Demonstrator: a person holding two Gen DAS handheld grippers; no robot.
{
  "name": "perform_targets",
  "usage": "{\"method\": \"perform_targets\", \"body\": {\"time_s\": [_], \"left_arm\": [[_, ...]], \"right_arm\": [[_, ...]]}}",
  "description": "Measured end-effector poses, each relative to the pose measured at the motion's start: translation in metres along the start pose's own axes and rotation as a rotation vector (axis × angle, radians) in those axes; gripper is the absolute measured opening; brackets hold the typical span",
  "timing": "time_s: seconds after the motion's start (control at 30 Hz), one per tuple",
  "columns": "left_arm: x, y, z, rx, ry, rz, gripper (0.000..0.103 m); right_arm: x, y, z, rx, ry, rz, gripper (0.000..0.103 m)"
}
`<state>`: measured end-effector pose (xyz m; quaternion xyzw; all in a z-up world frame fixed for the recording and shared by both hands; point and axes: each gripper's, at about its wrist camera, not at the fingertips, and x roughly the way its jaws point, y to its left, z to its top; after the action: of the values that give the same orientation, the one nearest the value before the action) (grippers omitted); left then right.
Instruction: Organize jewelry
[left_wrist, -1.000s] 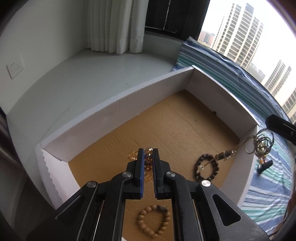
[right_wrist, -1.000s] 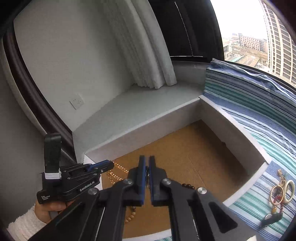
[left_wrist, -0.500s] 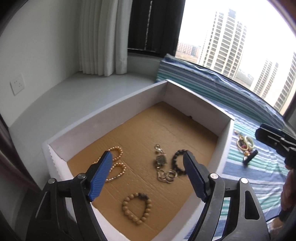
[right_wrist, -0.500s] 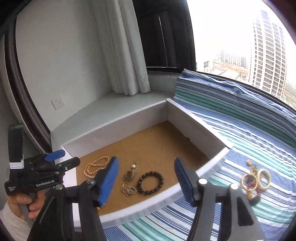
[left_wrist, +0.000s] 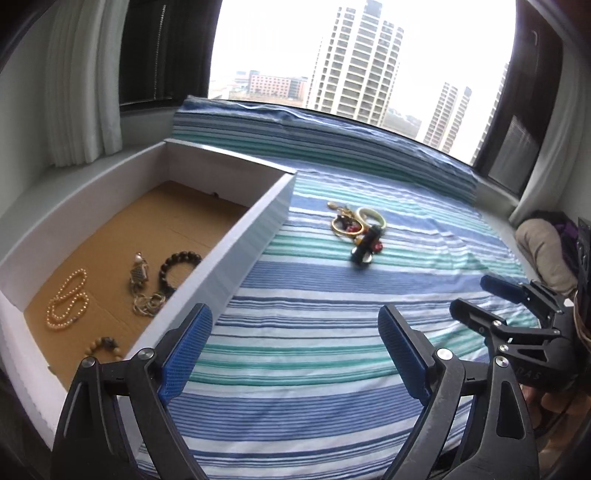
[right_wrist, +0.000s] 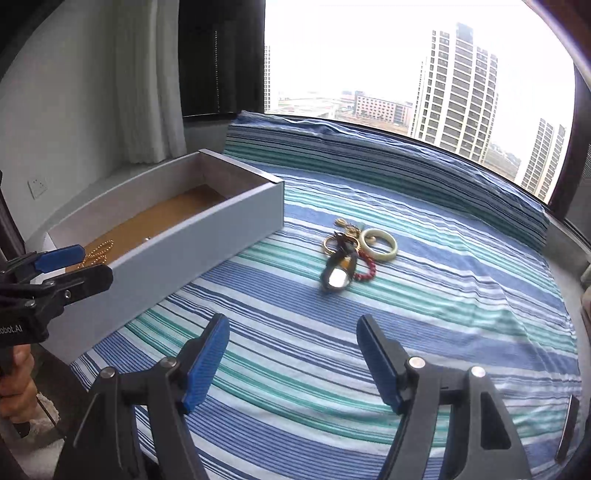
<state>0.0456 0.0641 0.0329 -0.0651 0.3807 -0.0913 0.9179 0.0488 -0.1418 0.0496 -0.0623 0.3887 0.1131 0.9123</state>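
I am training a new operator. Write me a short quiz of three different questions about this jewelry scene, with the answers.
1. True or false: the white box already holds the pearl strand.
2. Which lies on the striped cloth? A) dark bead bracelet B) pale bangle C) pearl strand
3. Fill in: the right gripper is ___.

Key: 1 true. 2 B, the pale bangle; the dark bead bracelet is in the box. 3 open, with nothing between the jaws.
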Motion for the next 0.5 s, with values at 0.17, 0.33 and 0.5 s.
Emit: {"method": "perform_targets", "body": {"time_s": [0.17,0.33,0.5], "left_arm": [[0.010,-0.024,-0.014,0.012,0.056,-0.026,0.092],[0.011,-0.043,-0.022,0.053,0.069,-0.016,0.095],[0.012,-0.052,-0.026,0.055,0.082,-0.020,0.095]], "right_arm": [[-0.010,-0.035,-0.040,0.081,0.025,-0.083,0.079],[-0.010,-0.056,-0.074,0.159,0.075,-0.118,0.080],[-0.013,-0.061,-0.099,0.187,0.104,-0.133,0.080]]}}
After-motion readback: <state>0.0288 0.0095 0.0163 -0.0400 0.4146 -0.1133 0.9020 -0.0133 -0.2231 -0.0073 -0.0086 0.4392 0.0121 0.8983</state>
